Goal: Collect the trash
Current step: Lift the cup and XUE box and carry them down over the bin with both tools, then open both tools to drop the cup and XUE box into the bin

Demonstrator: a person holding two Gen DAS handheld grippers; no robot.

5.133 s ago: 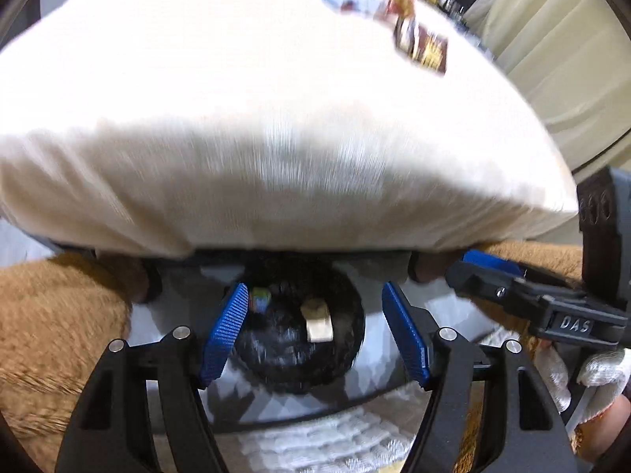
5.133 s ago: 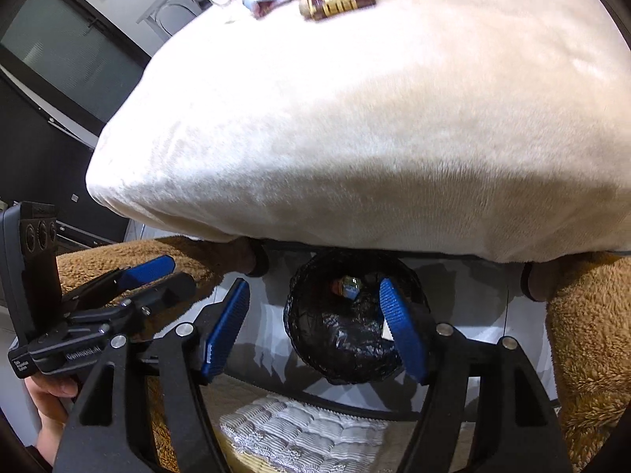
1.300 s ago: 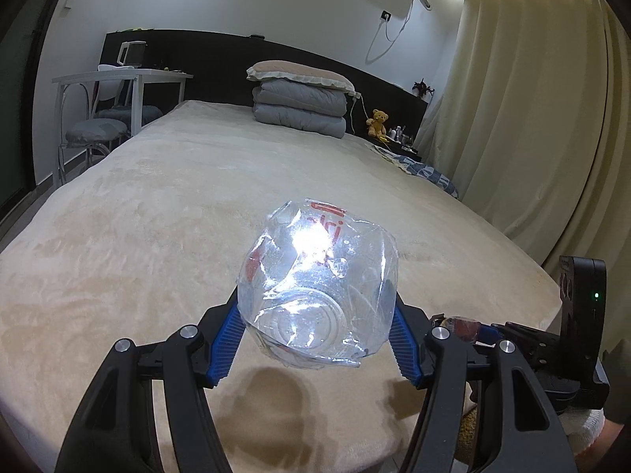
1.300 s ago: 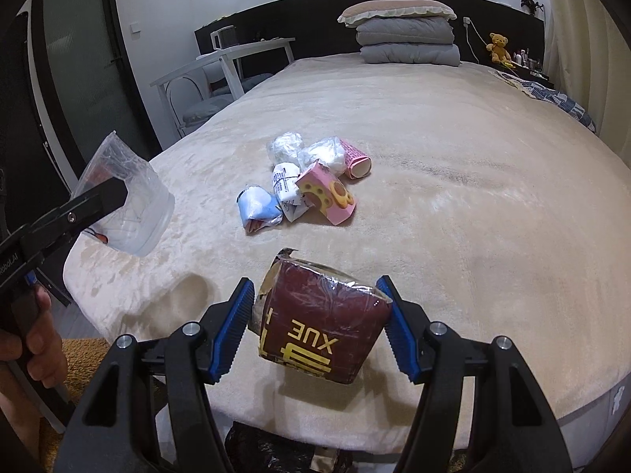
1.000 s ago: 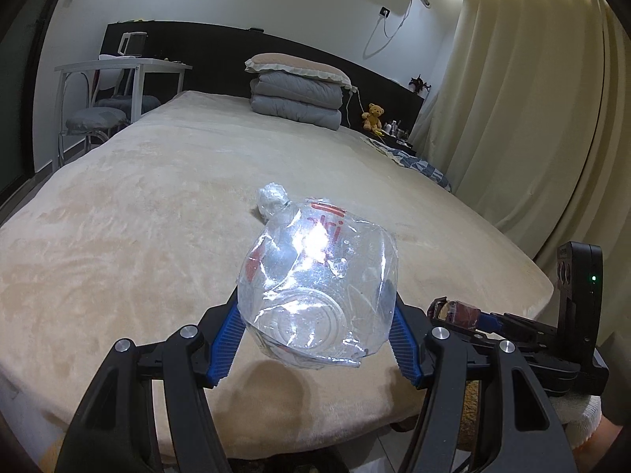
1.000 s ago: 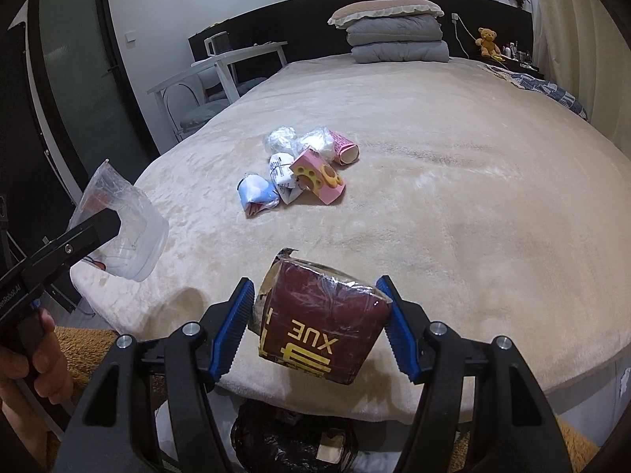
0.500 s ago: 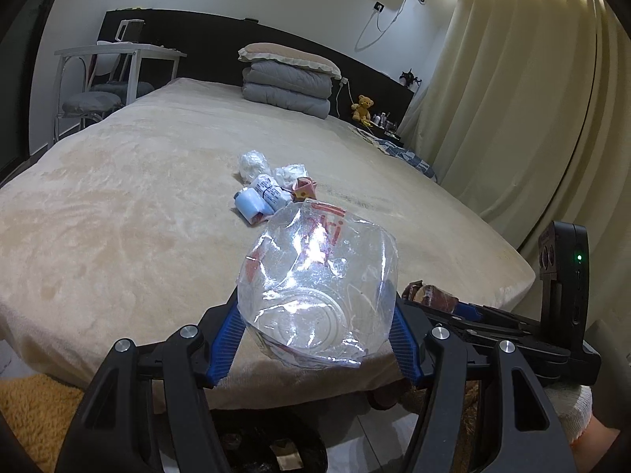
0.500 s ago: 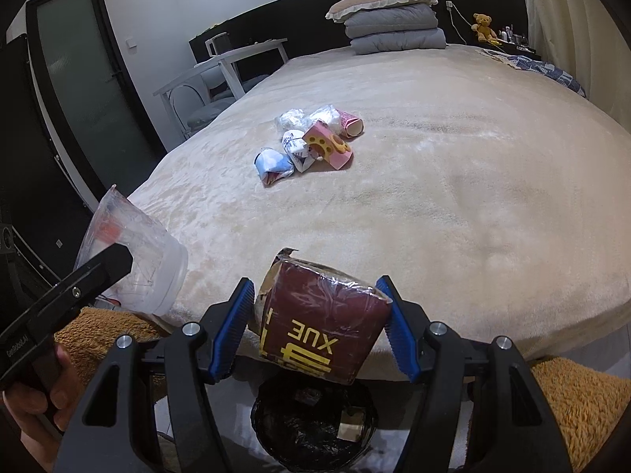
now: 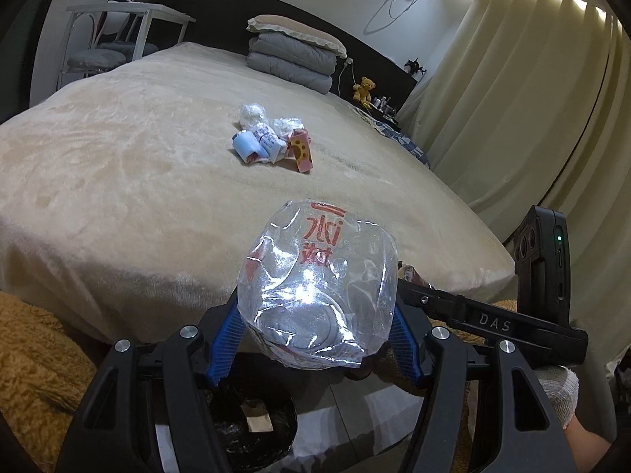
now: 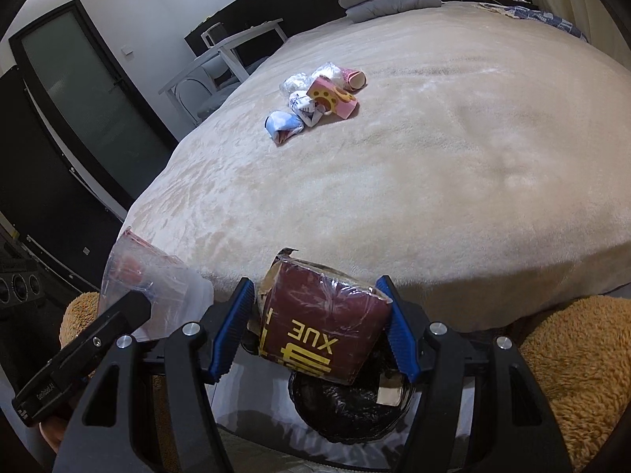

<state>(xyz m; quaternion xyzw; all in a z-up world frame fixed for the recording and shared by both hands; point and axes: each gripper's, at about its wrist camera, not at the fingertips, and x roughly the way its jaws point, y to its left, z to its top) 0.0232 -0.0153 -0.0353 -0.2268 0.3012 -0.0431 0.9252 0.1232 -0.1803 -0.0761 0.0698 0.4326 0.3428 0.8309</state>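
1. Crumpled clear plastic cup is pinched by left gripper, low centre of left view.
2. Maroon carton is clamped by right gripper, above black bin.
3. Remaining trash pile is seen upper centre on bed.

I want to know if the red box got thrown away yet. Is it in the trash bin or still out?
Still out. The red box sits clamped in the right gripper, hanging above the black bin, not inside it.
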